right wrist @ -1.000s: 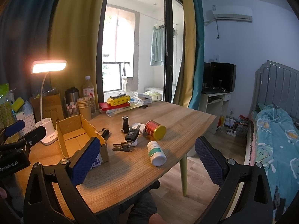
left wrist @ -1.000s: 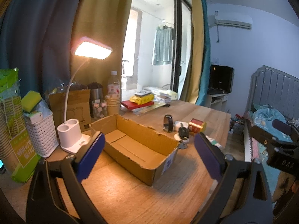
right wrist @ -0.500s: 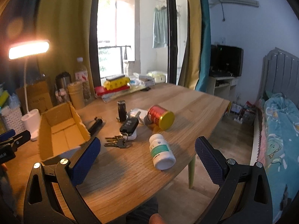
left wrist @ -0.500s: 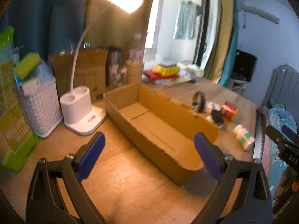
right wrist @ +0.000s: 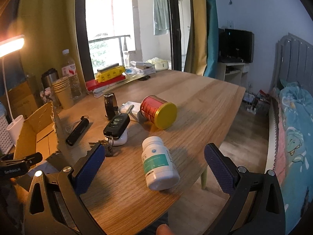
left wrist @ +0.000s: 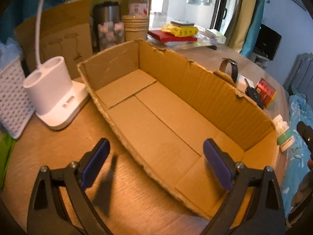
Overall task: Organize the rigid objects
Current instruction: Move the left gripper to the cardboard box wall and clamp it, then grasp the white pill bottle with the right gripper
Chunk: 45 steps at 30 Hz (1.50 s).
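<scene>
We hold the left claw (left wrist: 156, 162) with its pads apart, gripping nothing, over the near rim of the box (left wrist: 176, 117). The box lies open-topped on the worktop (left wrist: 49, 156); its long axis runs from the far left, beside the lamp base (left wrist: 56, 98), toward the near right. Nothing lies in it.

We hold the right claw (right wrist: 154, 166) with its pads apart as well, also holding nothing, above the pill bottle (right wrist: 158, 164). The bottle lies on its side on the worktop, near the front edge. Its long axis runs roughly away from the camera, with the cap end toward us and the base pointing toward the can (right wrist: 158, 111).

The can lies on its side behind the bottle, apart from it, with its yellow lid facing near right. Left of the bottle, the car key (right wrist: 116, 125) rests on a small white case. The torch (right wrist: 77, 132) lies just beside the box, pointing far right.
</scene>
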{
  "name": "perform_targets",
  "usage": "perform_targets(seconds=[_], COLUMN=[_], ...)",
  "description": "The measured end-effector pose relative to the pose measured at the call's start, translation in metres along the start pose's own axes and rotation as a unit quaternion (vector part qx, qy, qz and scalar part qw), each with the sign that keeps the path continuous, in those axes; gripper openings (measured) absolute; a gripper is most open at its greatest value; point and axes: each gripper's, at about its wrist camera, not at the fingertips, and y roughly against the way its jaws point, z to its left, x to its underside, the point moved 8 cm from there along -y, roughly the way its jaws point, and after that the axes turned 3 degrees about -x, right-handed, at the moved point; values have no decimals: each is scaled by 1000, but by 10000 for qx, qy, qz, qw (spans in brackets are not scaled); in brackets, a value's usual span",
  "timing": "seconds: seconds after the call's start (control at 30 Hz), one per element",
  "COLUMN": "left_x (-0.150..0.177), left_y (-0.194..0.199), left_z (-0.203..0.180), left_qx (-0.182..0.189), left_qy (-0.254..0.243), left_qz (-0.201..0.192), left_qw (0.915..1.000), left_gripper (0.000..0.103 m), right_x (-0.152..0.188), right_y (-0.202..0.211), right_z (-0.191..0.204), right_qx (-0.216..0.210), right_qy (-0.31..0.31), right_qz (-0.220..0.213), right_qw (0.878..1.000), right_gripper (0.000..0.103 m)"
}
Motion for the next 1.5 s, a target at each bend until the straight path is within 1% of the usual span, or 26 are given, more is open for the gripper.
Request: perform_targets(seconds=[0.1, 0.17, 0.2, 0.23, 0.27, 0.33, 0.37, 0.4, 0.5, 0.6, 0.67, 0.77, 0.8, 0.9, 0.93, 0.97, 1.0, 1.03, 1.07, 1.13, 1.17, 1.27, 1.37, 1.5], left_x=[-1, -1, -1, -1, -1, 3, 6, 7, 6, 1, -6, -10, -10, 7, 11, 9, 9, 8, 8, 9, 8, 9, 9, 9], left_y=[0, -2, -3, -2, -3, -7, -8, -7, -2, 5, 11, 17, 16, 4, 2, 1, 1, 2, 3, 4, 4, 3, 2, 0], left_z=[-2, -2, -1, 1, 2, 4, 6, 9, 15, 25, 32, 35, 33, 19, 21, 23, 24, 25, 26, 25, 25, 25, 26, 29], left_qx=[-4, 152, 222, 265, 269, 374, 433, 501, 388, 358, 226, 132, 91, 159, 273, 305, 306, 302, 323, 349, 338, 395, 367, 332], left_qy=[-332, -524, -647, -756, -852, -1063, -1105, -1131, -1462, -1503, -1509, -1587, -1645, -1822, -1733, -1605, -1550, -1518, -1454, -1419, -1411, -1348, -1318, -1206], left_qz=[44, 181, 211, 218, 257, 431, 490, 498, 474, 450, 306, 177, 150, 318, 369, 324, 300, 255, 179, 156, 146, 182, 188, 212], left_qw=[9994, 9983, 9974, 9965, 9957, 9927, 9917, 9911, 9874, 9870, 9878, 9871, 9862, 9826, 9838, 9860, 9870, 9876, 9887, 9891, 9893, 9899, 9904, 9919], left_gripper=[97, 97, 93, 84, 80, 64, 61, 61, 53, 52, 52, 51, 51, 52, 51, 51, 42, 38, 37, 25, 23, 21, 21, 20], right_x=[1, 1, 2, 2, 3, 3, 3, 3, 6, 6, 5, 4, 4, 6, 6, 7, 7, 8, 9, 12, 12, 11, 10, 13], right_y=[-5, -8, -8, -8, -8, -8, -9, -9, -9, -9, -9, -10, -10, -11, -11, -11, -11, -12, -14, -21, -24, -31, -38, -52], right_z=[-1, 0, 1, 2, 3, 4, 6, 8, 13, 17, 20, 21, 21, 22, 22, 22, 22, 22, 21, 18, 16, 10, 7, 5], right_qx=[41, 46, 50, 53, 54, 51, 52, 53, 40, 22, 17, 4, -2, -8, -12, -25, -40, -48, -54, -119, -135, -207, -320, -510], right_qy=[31, 48, 63, 79, 84, 89, 105, 122, 167, 190, 209, 219, 216, 220, 227, 244, 274, 299, 327, 360, 380, 420, 412, 330], right_qz=[27, 52, 62, 70, 77, 85, 88, 91, 115, 134, 121, 115, 120, 152, 152, 145, 131, 122, 125, 193, 211, 255, 332, 612], right_qw=[10000, 10000, 9999, 9999, 9999, 9999, 9999, 9999, 9998, 9997, 9997, 9997, 9997, 9996, 9996, 9996, 9995, 9995, 9994, 9991, 9990, 9986, 9981, 9963], right_gripper=[102, 102, 102, 102, 102, 102, 102, 102, 102, 102, 102, 102, 102, 102, 102, 102, 102, 102, 102, 102, 102, 102, 102, 102])
